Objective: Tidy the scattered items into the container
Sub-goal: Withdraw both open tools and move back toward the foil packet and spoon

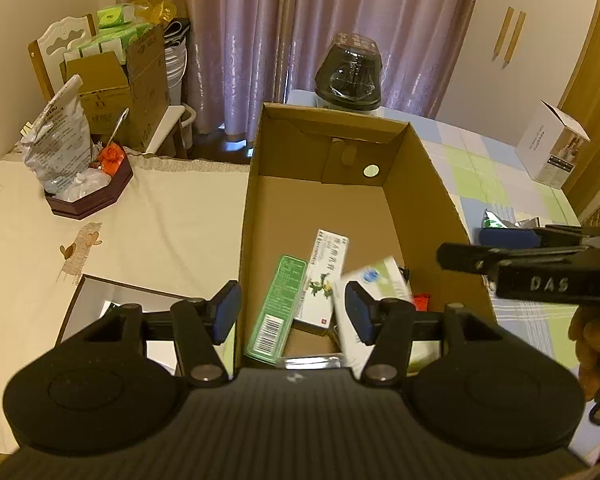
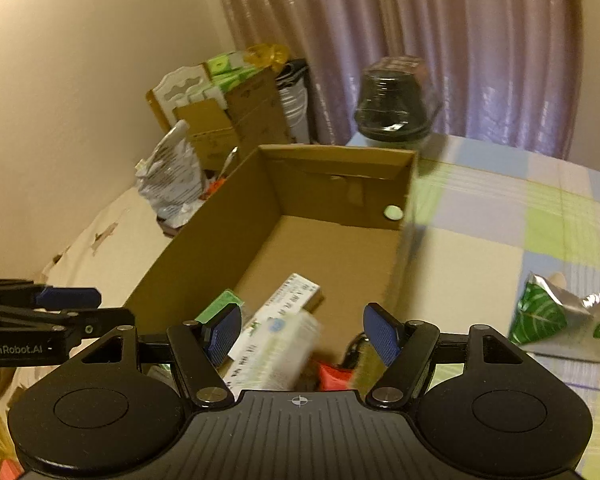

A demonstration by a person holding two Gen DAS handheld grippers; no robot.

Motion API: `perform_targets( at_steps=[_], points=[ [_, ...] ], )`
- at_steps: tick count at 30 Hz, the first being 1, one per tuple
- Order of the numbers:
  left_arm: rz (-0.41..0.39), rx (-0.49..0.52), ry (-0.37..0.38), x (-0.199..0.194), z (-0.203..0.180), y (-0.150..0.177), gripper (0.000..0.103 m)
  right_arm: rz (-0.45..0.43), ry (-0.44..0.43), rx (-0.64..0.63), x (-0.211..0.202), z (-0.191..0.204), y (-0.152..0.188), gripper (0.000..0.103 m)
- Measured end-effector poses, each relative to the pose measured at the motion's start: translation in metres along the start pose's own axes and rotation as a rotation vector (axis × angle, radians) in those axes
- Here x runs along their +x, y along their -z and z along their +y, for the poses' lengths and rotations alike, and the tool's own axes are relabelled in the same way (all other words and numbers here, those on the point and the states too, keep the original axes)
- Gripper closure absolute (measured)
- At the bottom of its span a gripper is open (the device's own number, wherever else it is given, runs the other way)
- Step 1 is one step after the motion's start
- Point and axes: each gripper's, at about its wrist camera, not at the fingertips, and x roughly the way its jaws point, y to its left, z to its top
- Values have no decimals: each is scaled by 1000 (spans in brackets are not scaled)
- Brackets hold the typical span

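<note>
1. The cardboard box (image 1: 328,184) stands open in the centre of both views. It rests on a bed with a checked cover (image 1: 476,160), not on a tabletop.
2. In its near end lie a green carton (image 1: 278,308), a white carton with a plant print (image 1: 324,276) and a blurred white-and-green carton (image 1: 374,280). A small red item (image 1: 421,301) shows at the box's near right corner.
3. The left gripper (image 1: 294,312) hovers over the near end of the box, pointing down into it. Its jaws are spread and empty; the green carton shows between the blue pads (image 1: 226,314) but lies below them.
4. The right gripper (image 2: 302,330) also hangs over the near end with jaws spread wide, pinching nothing. The blurred carton (image 2: 276,348) sits below its gap.
5. One scattered thing is visible outside the box: a crumpled green-and-silver foil pouch (image 2: 556,320), lying on the cover at the right edge of the right wrist view, low and right of the box.
6. The pouch lies to the right of the right gripper, near it and well apart from the left one, so I judge the right hand the nearer.
7. Its long axis appears to run roughly across the frame, so a wrist turn would probably be needed to span its narrow side.
</note>
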Motion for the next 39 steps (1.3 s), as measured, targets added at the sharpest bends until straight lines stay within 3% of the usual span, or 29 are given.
perform_targets(
  at_steps=[10,12,16,21,24,32,39],
  points=[
    [3,38,34,-8,-29,6,48,-4,53,55,-42,-26,23,29],
    [-4,53,42,-13,-37,8,44,-4,67,78,-55,-34,33,29],
    [-16,95,64,-22,-59,14,26,10,118,109,-80,-54,59,29],
    [-25,160,120,-32,-98,23,15,38,180,155,-115,-83,94,29],
    [-36,214,155,-40,-126,29,8,28,216,178,-139,-95,112,0],
    [-33,313,241,-53,-191,50,4,15,250,200,-192,-116,139,0],
    [6,349,268,-46,-225,66,2,11,279,137,-219,-125,148,0]
  ],
)
